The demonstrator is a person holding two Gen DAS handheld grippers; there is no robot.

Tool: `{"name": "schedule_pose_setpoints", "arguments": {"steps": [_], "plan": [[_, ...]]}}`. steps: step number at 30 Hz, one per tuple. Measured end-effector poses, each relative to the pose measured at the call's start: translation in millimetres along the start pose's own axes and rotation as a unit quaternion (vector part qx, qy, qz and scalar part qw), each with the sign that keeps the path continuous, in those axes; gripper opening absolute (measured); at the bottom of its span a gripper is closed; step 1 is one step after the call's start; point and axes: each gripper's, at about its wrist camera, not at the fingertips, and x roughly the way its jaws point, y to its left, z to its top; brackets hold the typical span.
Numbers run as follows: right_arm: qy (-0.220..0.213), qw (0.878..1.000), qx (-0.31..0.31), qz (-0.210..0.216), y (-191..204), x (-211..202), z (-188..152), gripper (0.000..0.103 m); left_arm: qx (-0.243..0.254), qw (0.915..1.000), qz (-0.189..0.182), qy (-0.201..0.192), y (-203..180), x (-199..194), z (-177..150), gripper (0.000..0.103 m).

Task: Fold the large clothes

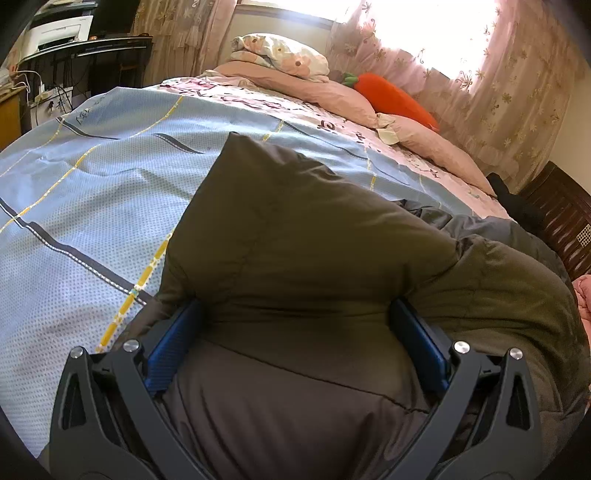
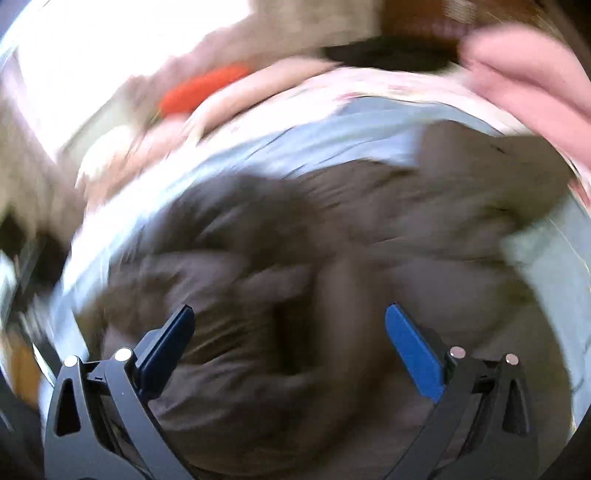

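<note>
A large dark olive padded jacket point(image 1: 295, 229) lies on the bed with the light blue sheet point(image 1: 74, 192). My left gripper point(image 1: 295, 314) is wide open, its blue pads point(image 1: 173, 339) on either side of a thick fold of the jacket that bulges between them. In the right wrist view everything is motion-blurred. The jacket point(image 2: 258, 240) fills the middle there. My right gripper point(image 2: 291, 321) is open above it, blue pads point(image 2: 413, 354) apart, nothing between them.
Pink pillows point(image 1: 332, 92) and an orange carrot plush point(image 1: 395, 99) lie at the head of the bed. A dark wooden bed frame point(image 1: 565, 221) is at the right. A desk with a printer point(image 1: 59, 33) stands at the far left. A pink cloth point(image 2: 535, 92) lies at the right.
</note>
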Motion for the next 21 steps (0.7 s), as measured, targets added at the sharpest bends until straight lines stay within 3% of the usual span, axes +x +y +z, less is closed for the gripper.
{"name": "schedule_pose_setpoints", "arguments": {"steps": [2,4,7,10,12,15,19,21], "plan": [[0.000,0.996,0.083,-0.045,-68,-8,20,0.102,0.002,1.0000,0.003,0.001,0,1,0,0.101],[-0.002,0.984,0.158,-0.086,-134,-14,35,0.102,0.003,1.0000,0.005,0.002,-1,2,1,0.101],[-0.006,0.963,0.259,-0.074,-228,-14,61,0.102,0.005,1.0000,0.007,0.003,-1,3,1,0.101],[-0.014,0.953,0.299,-0.048,-271,-9,85,0.102,0.007,0.9999,0.011,0.004,-1,3,1,0.101],[-0.019,0.938,0.346,-0.013,-304,4,100,0.102,0.010,0.9998,0.014,0.005,-1,4,2,0.101],[0.008,0.920,0.392,0.008,-331,45,107,0.102,0.012,0.9997,0.018,0.006,-3,5,3,0.101],[-0.055,0.919,0.389,-0.010,-325,48,132,0.102,0.014,0.9997,0.019,0.006,-1,5,2,0.101],[-0.056,0.929,0.364,-0.022,-317,55,142,0.102,0.014,0.9997,0.020,0.006,0,5,2,0.101]]}}
